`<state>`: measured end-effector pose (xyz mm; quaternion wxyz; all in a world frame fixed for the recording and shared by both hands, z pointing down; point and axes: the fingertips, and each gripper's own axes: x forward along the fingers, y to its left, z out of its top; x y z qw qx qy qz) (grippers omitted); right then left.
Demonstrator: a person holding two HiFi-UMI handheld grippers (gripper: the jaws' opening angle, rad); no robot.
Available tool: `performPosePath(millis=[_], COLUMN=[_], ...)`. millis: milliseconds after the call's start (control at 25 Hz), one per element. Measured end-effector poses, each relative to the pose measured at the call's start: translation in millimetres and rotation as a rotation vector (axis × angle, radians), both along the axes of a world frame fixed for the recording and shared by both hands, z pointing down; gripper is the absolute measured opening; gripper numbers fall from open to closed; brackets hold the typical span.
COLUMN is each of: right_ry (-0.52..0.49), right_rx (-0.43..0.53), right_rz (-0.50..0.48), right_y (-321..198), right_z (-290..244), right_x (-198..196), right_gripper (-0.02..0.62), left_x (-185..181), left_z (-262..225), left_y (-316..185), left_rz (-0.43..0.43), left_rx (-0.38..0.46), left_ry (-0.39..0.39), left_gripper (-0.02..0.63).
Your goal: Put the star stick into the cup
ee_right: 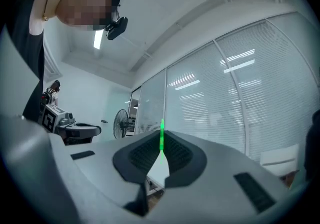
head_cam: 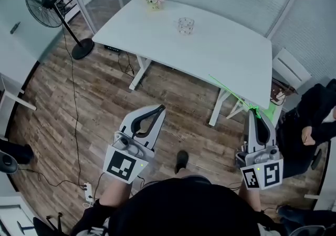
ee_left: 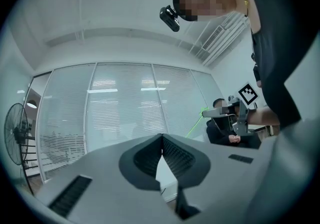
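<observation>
Clearly the right hand-held gripper (head_cam: 254,113) is clamped on the near end of the thin green star stick (head_cam: 231,92). The left hand-held gripper (head_cam: 159,108) is closed and empty. The cup (head_cam: 186,25) stands on the far worktop (head_cam: 226,56). The stick looks light and whippy, so a hold nearer mid-length would steady it.

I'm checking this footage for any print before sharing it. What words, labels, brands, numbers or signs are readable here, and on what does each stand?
None: no word, number or brand is readable in any view.
On the left gripper, the left marker cube: a black-and-white square pattern, not text.
On the right gripper, the right marker cube: likewise a pattern only.
</observation>
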<state>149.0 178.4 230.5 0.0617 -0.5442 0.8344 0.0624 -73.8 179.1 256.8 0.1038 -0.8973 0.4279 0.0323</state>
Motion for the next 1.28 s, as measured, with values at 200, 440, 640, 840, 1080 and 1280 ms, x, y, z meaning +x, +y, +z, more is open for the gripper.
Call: performPosePath(millis=[200,440,640,840,1080,1280], right_ry=[-0.004,-0.017,-0.028,-0.034,-0.038,-0.042], right_rx=[0.019,0.021,0.017,0.010,0.022,0.030], right_rz=[-0.033,-0.058,-0.068,-0.071,-0.068,-0.070], right_y=[-46,-81,-89,-97,-97,-99], right_z=[-7,-11,-8,-4,-7,-9], right_x=[12,23,20,16,16,18], right_gripper=[0.023,0.021,0.023,0.023,0.023,0.023], left_x=[16,31,28,23,27,29], left_z=[-8,-16,-13,-14,-17,-15], left_y=[-41,-70,-79,-87,-88,-89], left_rz=[-0.026,-0.041,-0.050,-0.048,-0.035,-0.039], left_rx=[0.027,0.041,0.028,0.030,0.047,0.038], left_ry=[-0.014,-0.027,-0.034,-0.053,-0.051,-0.044], left_gripper=[0.014,0.014,0.014,0.014,0.014,0.014])
